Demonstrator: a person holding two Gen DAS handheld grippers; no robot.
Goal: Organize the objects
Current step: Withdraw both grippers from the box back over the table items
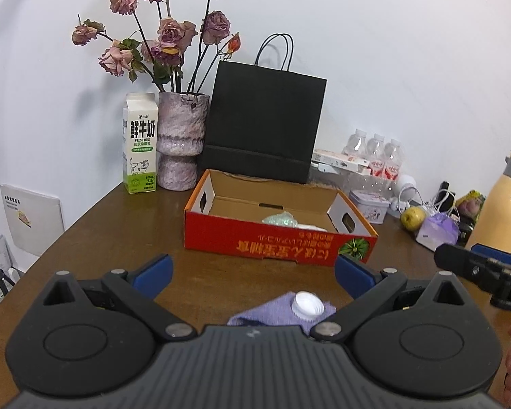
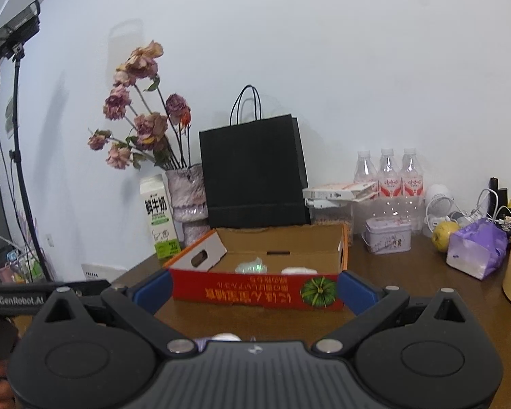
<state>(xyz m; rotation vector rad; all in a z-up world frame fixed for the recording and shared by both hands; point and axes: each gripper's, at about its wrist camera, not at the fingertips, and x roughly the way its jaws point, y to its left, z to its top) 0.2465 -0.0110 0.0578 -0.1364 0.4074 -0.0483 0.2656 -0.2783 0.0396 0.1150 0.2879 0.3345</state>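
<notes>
1. Nearest your left wrist camera, low centre: white bottle cap (image 1: 308, 304) resting on a purple cloth (image 1: 276, 312), on the brown table (image 1: 95, 238).
2. Your left gripper (image 1: 253, 274) is spread wide, blue pads either side of cap and cloth, holding nothing.
3. Your right gripper (image 2: 255, 289) is also wide open and empty, its pads flanking the near wall of the red cardboard box (image 2: 255, 293).
4. Box sits mid-frame, open-topped, small pale items inside; too blurred to identify.
5. Behind it: black paper bag (image 1: 265, 119), vase of dried roses (image 1: 182, 143), milk carton (image 1: 140, 143).
6. Right edge: water bottles (image 2: 388, 173), yellow fruit (image 2: 443, 235).
</notes>
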